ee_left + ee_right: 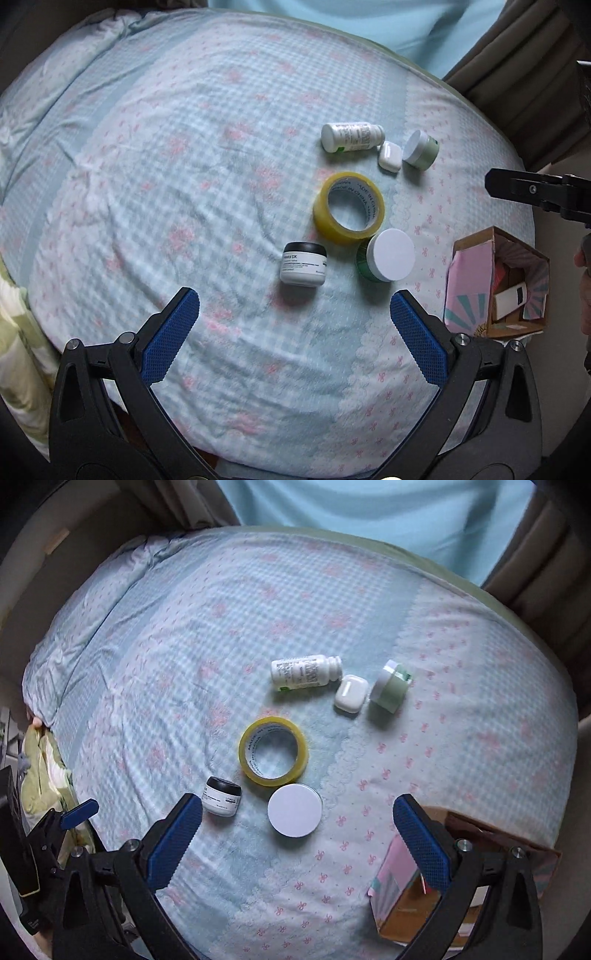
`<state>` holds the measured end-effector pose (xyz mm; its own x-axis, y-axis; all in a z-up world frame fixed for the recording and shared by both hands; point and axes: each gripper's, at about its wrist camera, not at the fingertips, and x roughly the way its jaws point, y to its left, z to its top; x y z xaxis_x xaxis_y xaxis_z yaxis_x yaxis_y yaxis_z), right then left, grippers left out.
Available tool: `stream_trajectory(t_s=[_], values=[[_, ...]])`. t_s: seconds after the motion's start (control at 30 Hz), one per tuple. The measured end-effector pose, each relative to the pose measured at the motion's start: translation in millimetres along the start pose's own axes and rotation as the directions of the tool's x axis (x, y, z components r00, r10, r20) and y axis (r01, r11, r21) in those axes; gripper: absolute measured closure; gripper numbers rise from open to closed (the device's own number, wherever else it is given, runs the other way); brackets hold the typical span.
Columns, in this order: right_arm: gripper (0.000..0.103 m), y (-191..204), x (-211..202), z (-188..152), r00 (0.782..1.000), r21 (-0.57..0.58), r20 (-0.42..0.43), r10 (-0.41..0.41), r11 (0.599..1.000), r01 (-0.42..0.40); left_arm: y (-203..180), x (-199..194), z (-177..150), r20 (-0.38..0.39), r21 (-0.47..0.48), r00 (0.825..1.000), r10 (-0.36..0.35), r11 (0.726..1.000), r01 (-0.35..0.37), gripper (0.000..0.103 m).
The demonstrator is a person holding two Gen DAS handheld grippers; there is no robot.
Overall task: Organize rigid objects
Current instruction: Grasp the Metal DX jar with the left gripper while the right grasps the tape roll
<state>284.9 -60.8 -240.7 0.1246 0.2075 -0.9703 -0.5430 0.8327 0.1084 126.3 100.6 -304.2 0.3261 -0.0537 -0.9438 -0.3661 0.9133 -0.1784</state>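
Black-lidded jar [303, 268] stood upright beside tape roll [349, 207], ahead of left gripper [295, 336], nearer it; both grippers gaped wide, empty; right gripper [297, 843].

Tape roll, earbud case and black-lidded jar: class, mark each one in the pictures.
tape roll [320, 210], left wrist view, on its yellow outer band.
earbud case [351, 693], right wrist view, on its white lid.
black-lidded jar [303, 268], left wrist view, on its white label.
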Motion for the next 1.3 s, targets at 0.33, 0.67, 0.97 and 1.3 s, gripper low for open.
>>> stream_trajectory(t_s=[0.33, 0.67, 0.97, 1.3], values=[[0.000, 23.8, 137.5, 9.6, 0.975, -0.115, -0.219, 0.019, 0.992, -0.045, 3.6, 98.4, -1.4, -0.065, -0.066, 0.998, -0.024, 0.998, 0.020, 0.001], [0.000, 26.6, 208.2, 17.0, 0.955, -0.121, -0.298, -0.008, 0.992, -0.029, 2.0, 154.0, -1.7, -0.098, -0.081, 0.995, -0.014, 0.997, 0.006, 0.006], [0.000, 36.5, 232.4, 20.4, 0.945, -0.136, -0.326, -0.014, 0.990, -0.032, -15.5, 185.3, -0.2, -0.105, -0.037, 0.994, 0.021, 0.999, -0.025, 0.025], [0.003, 29.6, 253.6, 44.8, 0.937, -0.111, -0.350, -0.019, 0.994, -0.021, -23.3, 194.8, 3.8, -0.095, -0.010, 0.995, 0.010, 1.000, -0.011, 0.048]])
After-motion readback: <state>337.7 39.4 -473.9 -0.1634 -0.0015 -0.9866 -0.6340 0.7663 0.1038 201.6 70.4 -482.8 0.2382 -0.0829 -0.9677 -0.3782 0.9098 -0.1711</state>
